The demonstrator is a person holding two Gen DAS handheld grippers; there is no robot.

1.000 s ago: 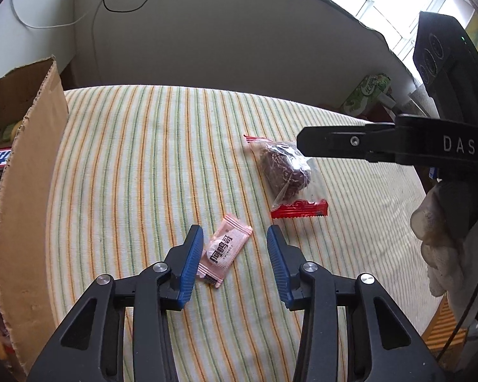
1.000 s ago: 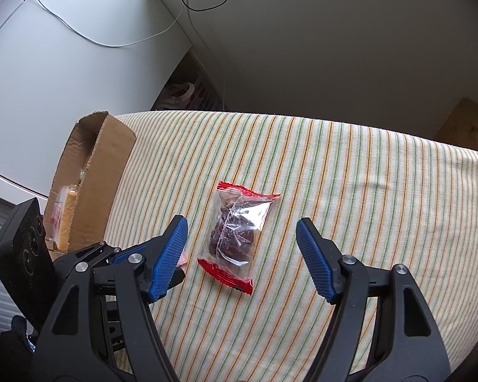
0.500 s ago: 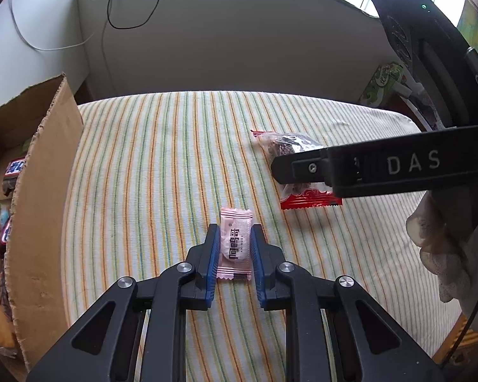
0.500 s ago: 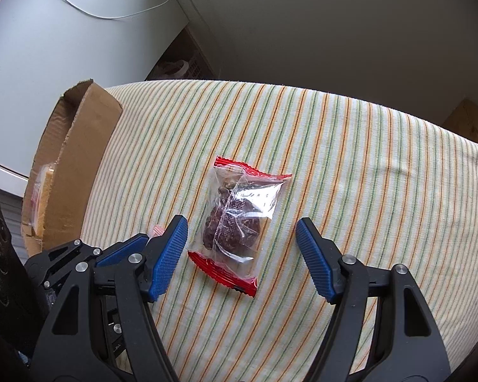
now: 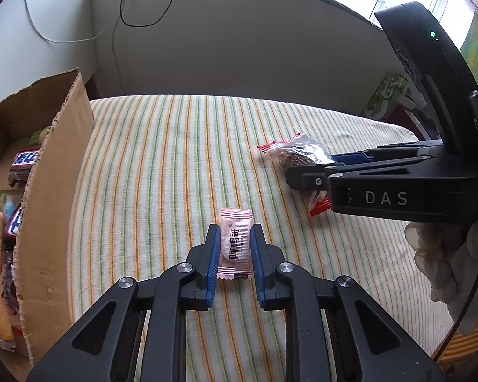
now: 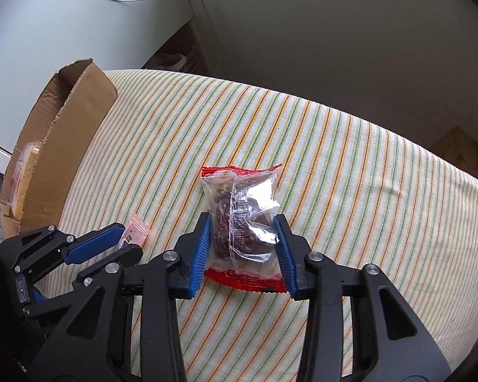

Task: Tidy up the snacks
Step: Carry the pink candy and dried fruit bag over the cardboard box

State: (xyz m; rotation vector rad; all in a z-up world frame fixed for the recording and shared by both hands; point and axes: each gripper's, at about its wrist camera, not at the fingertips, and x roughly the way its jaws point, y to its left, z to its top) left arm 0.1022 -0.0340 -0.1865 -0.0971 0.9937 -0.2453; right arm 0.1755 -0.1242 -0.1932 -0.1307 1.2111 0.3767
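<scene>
Right now the pink candy [image 5: 235,244] lies flat on the striped tabletop [image 5: 162,165], pinched between the blue pads of the left claw [image 5: 235,237]. Well to its right, the right claw [image 6: 242,221] has closed on the clear brown-snack bag [image 6: 243,222], also on the cloth. Both wrappers are slick, so the candy could squirt out on lifting, and the crinkly bag might slip or tear. Each claw reaches forward, low and nearly level; the cardboard box [image 5: 57,191] stands to the left.
</scene>
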